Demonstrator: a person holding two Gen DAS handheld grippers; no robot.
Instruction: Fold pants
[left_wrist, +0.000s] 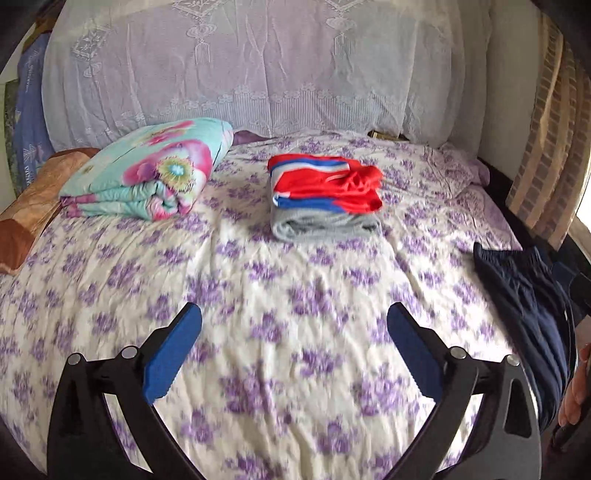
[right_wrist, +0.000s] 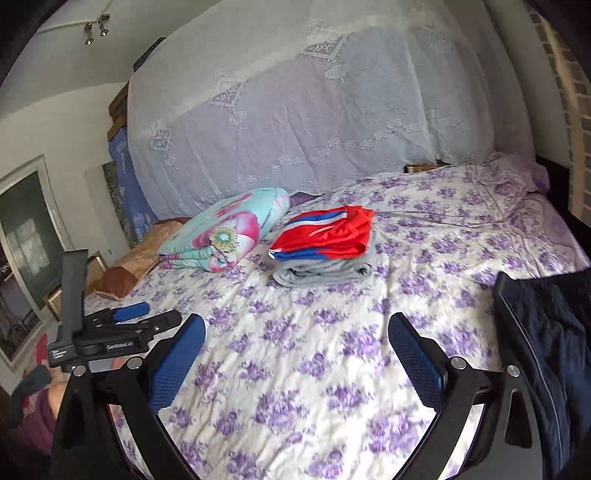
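Both of your tools are empty: the left gripper (left_wrist: 294, 354) and the right gripper (right_wrist: 296, 360) each hang over the flowered bed (left_wrist: 280, 302) with fingers spread wide, nothing between them. The pants still to be folded look to be the dark navy pants (left_wrist: 532, 317), lying crumpled at about 3 o'clock of the left wrist view, at the bed's right edge; the right wrist view shows them (right_wrist: 546, 332) at 3 o'clock too. A finished stack, red shorts (left_wrist: 325, 184) on a grey folded garment (left_wrist: 325, 225), sits near 12 o'clock, with a floral quilt (left_wrist: 147, 173) at 10 o'clock.

My judgement is that the step now is the pickup. Swing both grippers toward 3 o'clock, find the waistband, and pinch it at its two corners, one gripper each. Lift, then lay the pants flat on the open middle of the bed, well apart from the stack, before any fold.
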